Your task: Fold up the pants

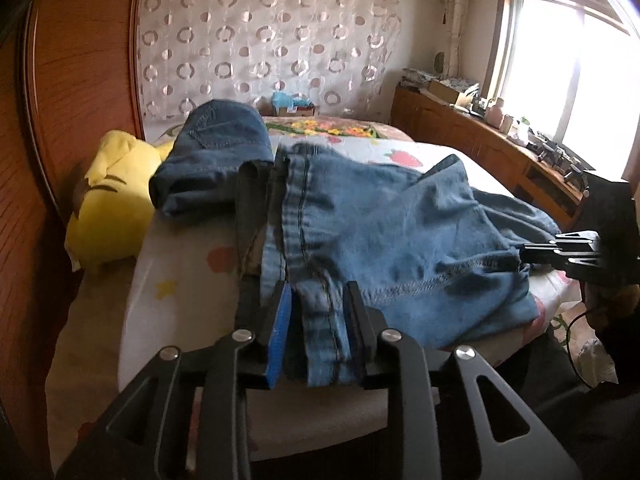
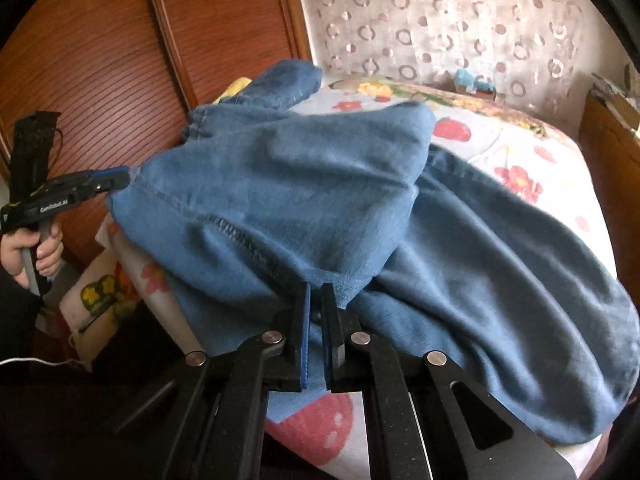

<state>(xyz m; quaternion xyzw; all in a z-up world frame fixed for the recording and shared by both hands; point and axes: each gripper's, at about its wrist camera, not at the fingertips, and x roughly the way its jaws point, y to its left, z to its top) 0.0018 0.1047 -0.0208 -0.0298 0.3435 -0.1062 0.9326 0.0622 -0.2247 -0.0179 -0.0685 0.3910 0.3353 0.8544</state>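
The bed [image 1: 192, 264] carries a white cover printed with strawberries, flowers and stars; all positions below are given relative to it. A wooden wardrobe [image 1: 76, 64] with ribbed panels stands along its left side, a sheer curtain [image 1: 260, 36] with a ring pattern hangs behind its far end, and a low wooden cabinet [image 1: 480, 140] loaded with small items runs along its right side under a bright window [image 1: 560, 60]. A yellow plush toy [image 1: 108, 208] lies on the bed against the wardrobe. The pants [image 1: 380, 224], blue denim, lie bunched across the near half of the bed, one leg end raised toward the far end. The left tongs [image 1: 316, 300] are partly spread, with a denim edge between the pads; firm pressure cannot be confirmed. The right tongs [image 2: 316, 300] are pressed together on a fold of the pants at the near edge. A hand [image 2: 36, 252] grips the left tongs' handle, which bears white lettering [image 2: 54, 209] that is too blurred to read.
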